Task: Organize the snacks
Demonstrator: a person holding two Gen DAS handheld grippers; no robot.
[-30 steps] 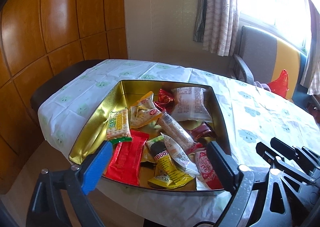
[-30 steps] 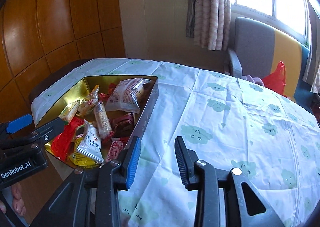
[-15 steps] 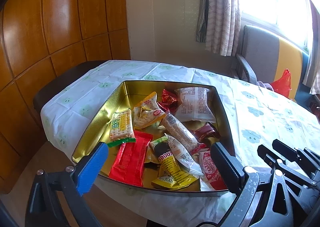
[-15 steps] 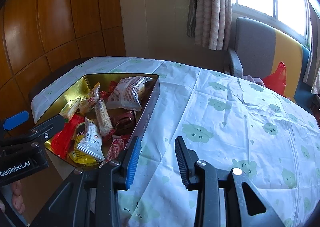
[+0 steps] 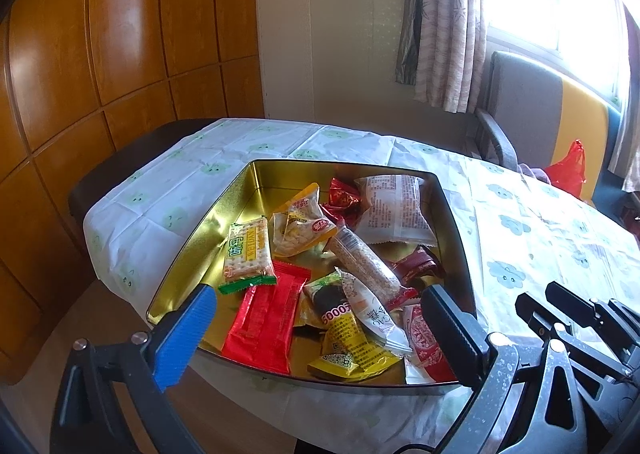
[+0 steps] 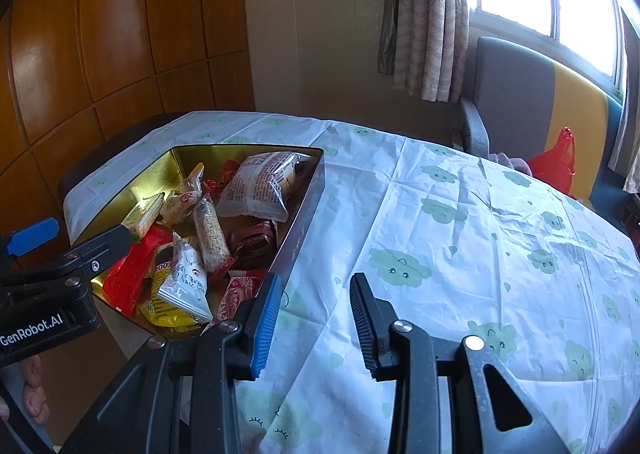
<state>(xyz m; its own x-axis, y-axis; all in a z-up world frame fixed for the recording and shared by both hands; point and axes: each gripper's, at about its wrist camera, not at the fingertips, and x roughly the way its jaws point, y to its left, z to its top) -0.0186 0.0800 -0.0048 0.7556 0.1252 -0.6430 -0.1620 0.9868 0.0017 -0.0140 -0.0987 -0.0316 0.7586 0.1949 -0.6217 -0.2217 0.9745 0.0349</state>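
The gold-lined tin (image 5: pixel 224 230) sits at the near left corner of the table (image 5: pixel 540 238), which wears a white cloth printed with green clouds. The left wrist view looks straight down into the tin and shows each wrapper plainly: a cracker pack (image 5: pixel 246 250) with a green end against the left wall, a flat red packet (image 5: pixel 268 318) beside it, a yellow packet (image 5: pixel 348 350) at the near rim, a long sesame bar (image 5: pixel 366 262) lying slantwise over the pile, and a big white printed bag (image 5: pixel 394 210) at the far right corner. The left gripper (image 5: pixel 320 318) hangs over the tin's near edge with its jaws spread wide, nothing pressed between them. The right wrist view sees the tin only from the side, its contents bunched together, yet it alone shows the tin's plain outer wall (image 6: pixel 300 230), the broad bare stretch of cloth to the right, and a person's fingers (image 6: pixel 34 390) under the left tool's body. The right gripper (image 6: pixel 314 324) hovers above that bare cloth just right of the tin, jaws narrow but apart, empty. Both views catch the grey-and-yellow chair (image 6: pixel 520 94) and a red bag (image 6: pixel 554 162) by the window.
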